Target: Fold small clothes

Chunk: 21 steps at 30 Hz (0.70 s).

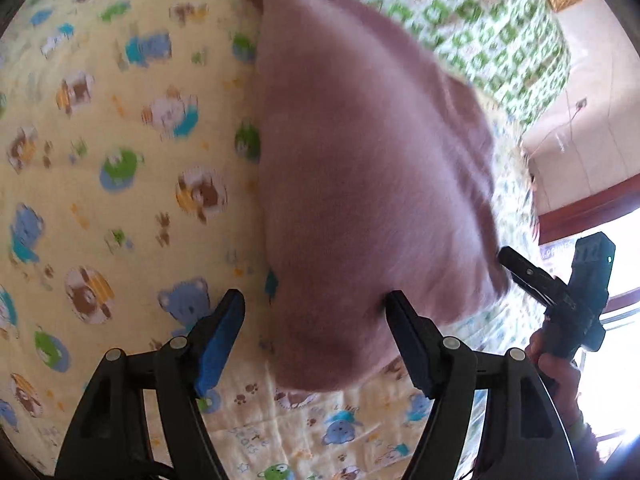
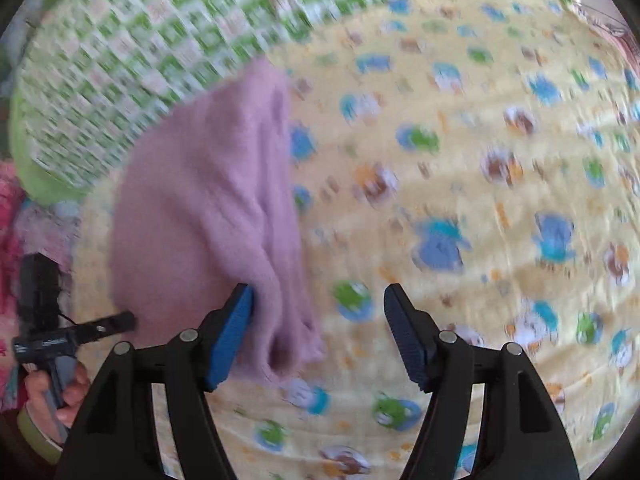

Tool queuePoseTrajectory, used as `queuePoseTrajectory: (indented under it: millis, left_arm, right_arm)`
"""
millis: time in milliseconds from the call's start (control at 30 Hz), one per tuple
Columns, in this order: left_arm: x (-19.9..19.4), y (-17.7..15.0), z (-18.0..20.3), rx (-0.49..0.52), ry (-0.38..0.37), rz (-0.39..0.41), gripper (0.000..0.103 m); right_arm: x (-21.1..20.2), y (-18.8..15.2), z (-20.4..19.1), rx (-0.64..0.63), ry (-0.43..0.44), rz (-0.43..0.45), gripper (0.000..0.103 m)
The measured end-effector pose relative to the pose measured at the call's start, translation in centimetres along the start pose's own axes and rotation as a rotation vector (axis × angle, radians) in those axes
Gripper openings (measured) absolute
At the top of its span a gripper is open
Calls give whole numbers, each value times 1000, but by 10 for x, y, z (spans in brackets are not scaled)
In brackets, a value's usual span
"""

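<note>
Looks mostly folded: pink garment (image 1: 360,184) lying compact on the cartoon-print bedsheet (image 1: 120,160). Left claw (image 1: 316,300) and right claw (image 2: 318,292) spread, holding nothing; final tidying perhaps left.

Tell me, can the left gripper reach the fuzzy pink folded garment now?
Probably yes. The left gripper stands open right at the near edge of the fuzzy pink folded garment on the yellow cartoon-print blanket; nothing lies between them.
</note>
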State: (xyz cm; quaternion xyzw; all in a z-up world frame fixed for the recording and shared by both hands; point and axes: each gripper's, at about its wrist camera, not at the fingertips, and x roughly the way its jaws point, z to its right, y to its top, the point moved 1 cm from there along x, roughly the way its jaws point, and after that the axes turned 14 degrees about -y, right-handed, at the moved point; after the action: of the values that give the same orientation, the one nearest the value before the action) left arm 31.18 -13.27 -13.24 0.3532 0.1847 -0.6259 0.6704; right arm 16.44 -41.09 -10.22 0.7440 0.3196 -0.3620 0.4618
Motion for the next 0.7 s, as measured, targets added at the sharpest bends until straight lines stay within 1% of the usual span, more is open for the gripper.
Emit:
queuePoseTrajectory:
  millis: [33, 67, 167, 233, 300, 333, 367, 433, 467, 567, 600, 633, 667, 700]
  left_arm:
    - [-7, 5, 2, -3, -13, 24, 74]
    - [-9, 12, 4, -8, -24, 42, 77]
    - [-7, 36, 4, -28, -19, 67, 78]
    - [0, 49, 1, -53, -21, 73, 79]
    - [6, 57, -7, -86, -40, 70, 80]
    - [9, 60, -11, -99, -37, 68, 80]
    - [12, 63, -14, -108, -30, 66, 82]
    - [17, 64, -26, -131, -36, 61, 82]
    - [20, 63, -29, -141, -41, 58, 83]
    - [26, 59, -39, -166, -58, 62, 84]
    - [27, 60, -38, -160, -62, 66, 82]
    - [30, 60, -36, -147, -66, 65, 81]
    - [30, 60, -35, -136, -77, 62, 69]
    - [32, 61, -33, -131, -83, 57, 65]
  right_arm:
    - [0, 5, -2, 8, 38, 0, 69]
    - [4, 14, -8, 13, 69, -7, 69]
    - [23, 35, -18, 21, 88, -24, 71]
    - [41, 45, -25, 22, 85, -41, 71]
    - [51, 46, -24, 26, 74, -67, 70]
    - [57, 49, -26, 26, 73, -78, 70]
    - [65, 52, -27, 22, 63, -89, 70]
    - [74, 54, -26, 16, 52, -101, 70]
    - [79, 55, -23, 25, 61, -107, 70]
    - [83, 57, -20, 35, 82, -113, 65]
    - [84, 57, -22, 32, 95, -118, 56]
    - [86, 57, -25, 30, 119, -133, 43]
    - [88, 55, -27, 32, 132, -154, 42]
    - [88, 55, -29, 31, 134, -156, 37]
